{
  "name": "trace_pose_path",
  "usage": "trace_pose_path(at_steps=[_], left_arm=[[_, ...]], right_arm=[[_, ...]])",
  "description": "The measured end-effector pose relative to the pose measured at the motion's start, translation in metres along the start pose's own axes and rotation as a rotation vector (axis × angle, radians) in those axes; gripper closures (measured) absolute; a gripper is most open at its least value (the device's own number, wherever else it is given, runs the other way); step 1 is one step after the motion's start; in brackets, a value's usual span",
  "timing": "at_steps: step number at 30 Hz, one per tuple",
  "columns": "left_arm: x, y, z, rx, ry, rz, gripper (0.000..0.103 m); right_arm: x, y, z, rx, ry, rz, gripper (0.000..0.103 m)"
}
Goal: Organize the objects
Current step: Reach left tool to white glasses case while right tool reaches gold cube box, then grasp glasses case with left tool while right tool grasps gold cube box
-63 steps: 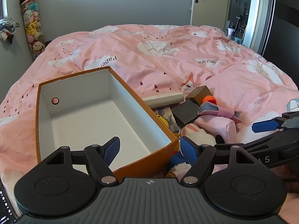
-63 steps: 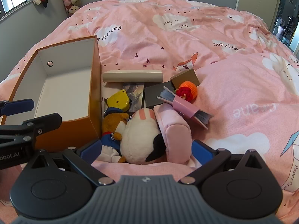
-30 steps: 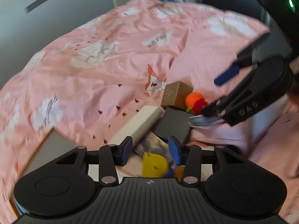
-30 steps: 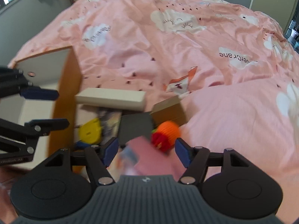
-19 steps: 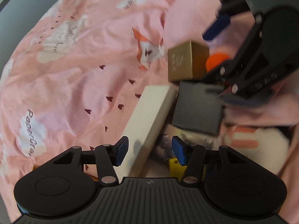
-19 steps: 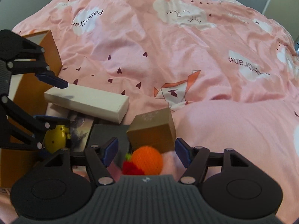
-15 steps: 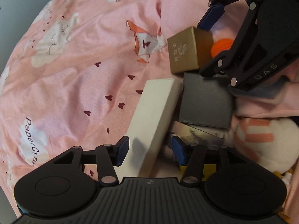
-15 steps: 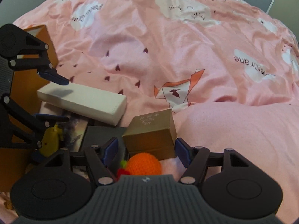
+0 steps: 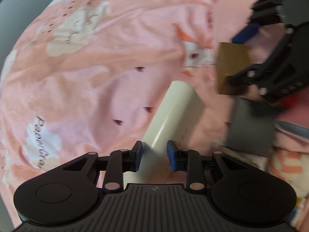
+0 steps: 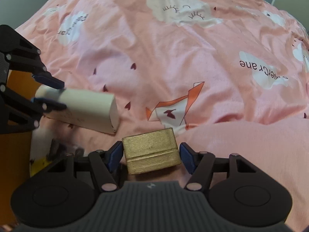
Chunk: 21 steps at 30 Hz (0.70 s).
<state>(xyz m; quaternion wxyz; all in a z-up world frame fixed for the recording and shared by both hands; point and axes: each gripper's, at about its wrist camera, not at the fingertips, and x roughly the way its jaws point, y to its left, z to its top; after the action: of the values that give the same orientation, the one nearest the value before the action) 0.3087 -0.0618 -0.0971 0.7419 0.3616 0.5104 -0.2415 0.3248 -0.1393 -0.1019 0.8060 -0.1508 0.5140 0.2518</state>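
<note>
The only container showing is the orange box point(image 10: 11, 154), just its outer wall at the left edge of your right wrist view, so you can't tell what's in it from here.

Your left claw point(image 9: 154, 155) has just been closing, and it's now pinching the near end of the long cream box point(image 9: 171, 116). Blue pads sit on either side of it. That box is a slim pale cuboid with rounded long edges; it lies on the pink bedspread point(image 10: 173, 48) and angles away from the claw. In your right wrist view its far end looks tipped up a bit, though the blur makes that hard to call.

Your right claw point(image 10: 151, 157) is spread around the gold box point(image 10: 152, 152). The blue pads point(image 10: 115, 155) are right beside its sides, but it's not clear they're actually pressing yet. The gold box is small and blocky, with a brushed metallic finish and a lid seam running across the front. It sits on the bed just beside the fox print point(image 10: 173, 108).

A dark grey flat box point(image 9: 251, 127) lies right of the cream one.
</note>
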Motion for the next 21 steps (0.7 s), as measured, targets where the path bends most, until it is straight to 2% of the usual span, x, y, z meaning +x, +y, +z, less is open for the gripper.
trace_pose_path(at_steps=[3,5,9,10,15,18,21], left_arm=[[0.013,0.002,0.004,0.009,0.019,0.000,0.068],[0.017,0.002,0.003,0.022,0.004,0.002,0.066],[0.017,-0.006,0.003,0.116,-0.034,0.007,0.029],[0.017,-0.008,0.004,0.147,-0.042,0.002,0.026],[0.027,-0.006,0.013,0.243,-0.036,-0.035,0.022],[0.039,0.001,0.020,0.244,0.015,-0.090,0.023],[0.046,0.006,0.022,0.232,0.035,-0.132,0.028]], right_arm=[[0.011,-0.007,0.006,0.034,0.035,0.039,0.037],[0.017,-0.013,0.009,0.072,0.062,0.071,0.037],[0.025,-0.020,0.011,0.108,0.121,0.101,0.036],[0.024,-0.020,0.011,0.100,0.126,0.104,0.037],[0.019,-0.012,0.015,0.040,0.158,0.092,0.037],[0.015,-0.008,0.020,0.009,0.167,0.082,0.037],[0.014,-0.006,0.022,-0.011,0.185,0.085,0.040]])
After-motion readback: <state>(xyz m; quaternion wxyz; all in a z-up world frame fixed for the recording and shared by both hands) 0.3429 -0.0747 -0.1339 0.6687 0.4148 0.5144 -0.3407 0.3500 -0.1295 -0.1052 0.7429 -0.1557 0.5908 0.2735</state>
